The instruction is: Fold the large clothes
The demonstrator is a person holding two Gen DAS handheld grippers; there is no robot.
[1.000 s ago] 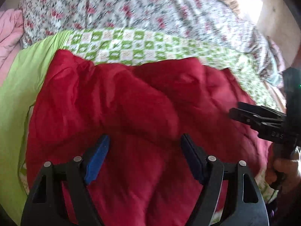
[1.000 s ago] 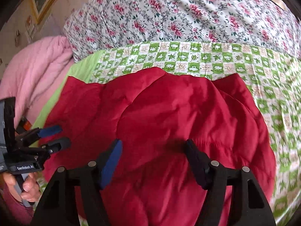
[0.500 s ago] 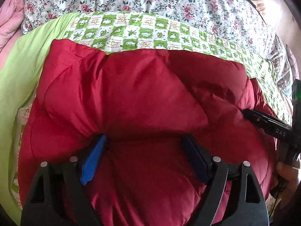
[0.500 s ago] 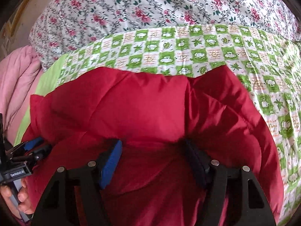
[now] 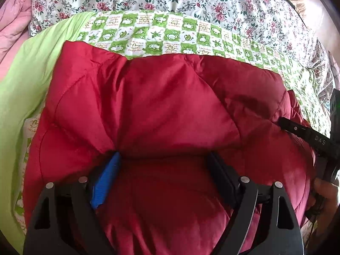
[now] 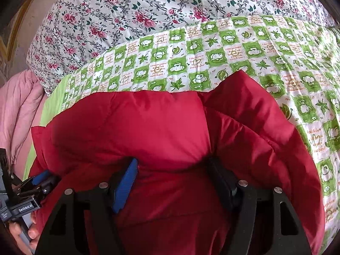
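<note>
Red jacket (image 5: 161, 106) folded edge short of floral bedding (image 5: 191, 2).

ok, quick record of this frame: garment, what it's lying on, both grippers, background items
garment: red padded jacket, bulky, partly folded over itself
surface: green checked quilt on a bed
left gripper: jaws wide and just been opening, jacket bulging between them, pads not clearly pressing
right gripper: jaws apart, jacket fabric between them, grip unclear
background: floral bedding behind the quilt; pink quilted fabric at left
</note>
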